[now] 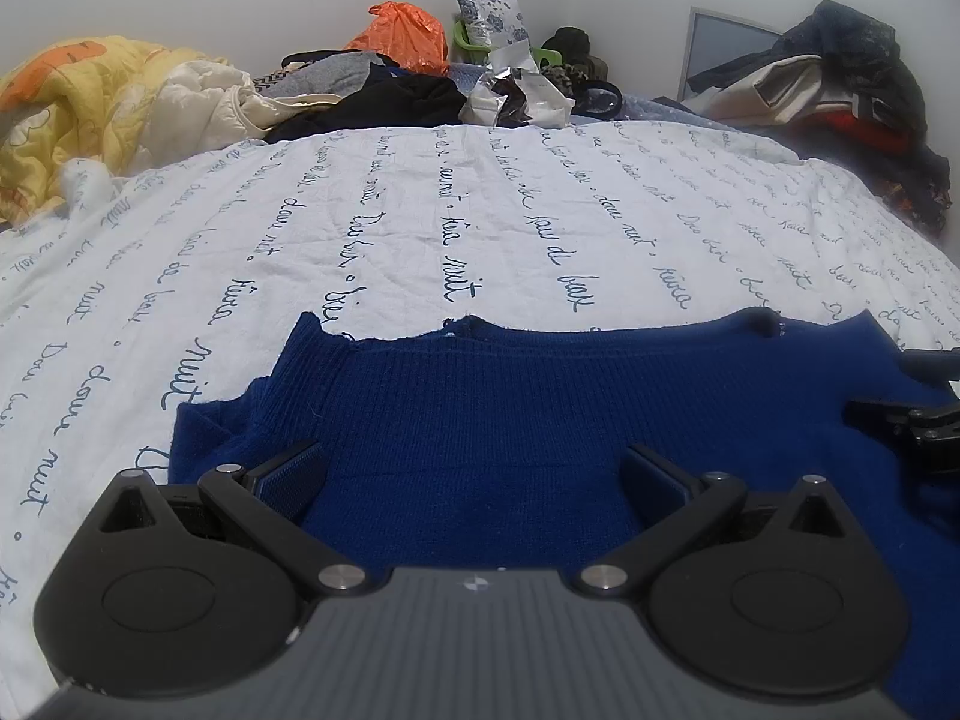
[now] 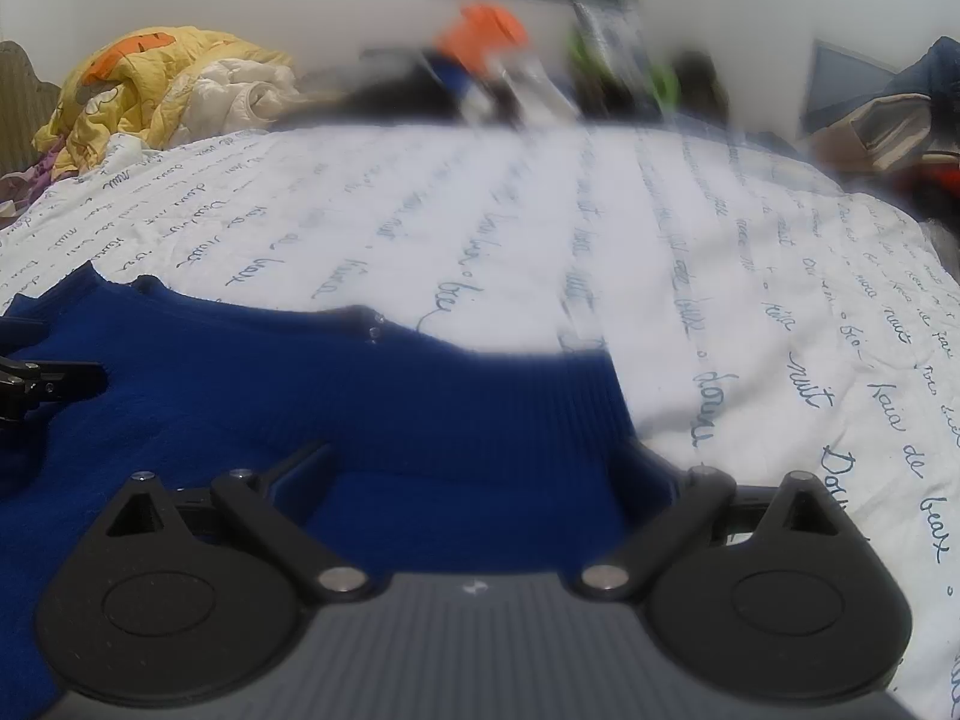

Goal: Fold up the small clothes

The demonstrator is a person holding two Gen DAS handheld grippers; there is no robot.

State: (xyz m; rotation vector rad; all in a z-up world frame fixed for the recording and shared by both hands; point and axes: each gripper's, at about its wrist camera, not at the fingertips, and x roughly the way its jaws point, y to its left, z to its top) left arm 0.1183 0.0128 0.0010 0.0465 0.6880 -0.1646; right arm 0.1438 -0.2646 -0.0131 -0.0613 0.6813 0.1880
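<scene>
Item: blue sweater (image 1: 480,420), flat on bedsheet (image 1: 420,210). Left gripper (image 1: 474,480) and right gripper (image 2: 480,474): jaws spread, nothing pinched. Advice: pinch matching edges, lift evenly, fold square.

A navy sweater (image 1: 480,420) of ribbed knit cloth, matt and slightly fuzzy, is spread on a white cotton-like sheet (image 1: 420,210) that is creased and printed with dark script. The left gripper (image 1: 474,480) and right gripper (image 2: 474,474) are made of matt black plastic with a ridged grey body, shiny metal pins and finely textured pads. A crinkled, glossy orange plastic bag (image 1: 402,36) and a soft quilted yellow blanket (image 1: 90,102) are seen behind.
</scene>
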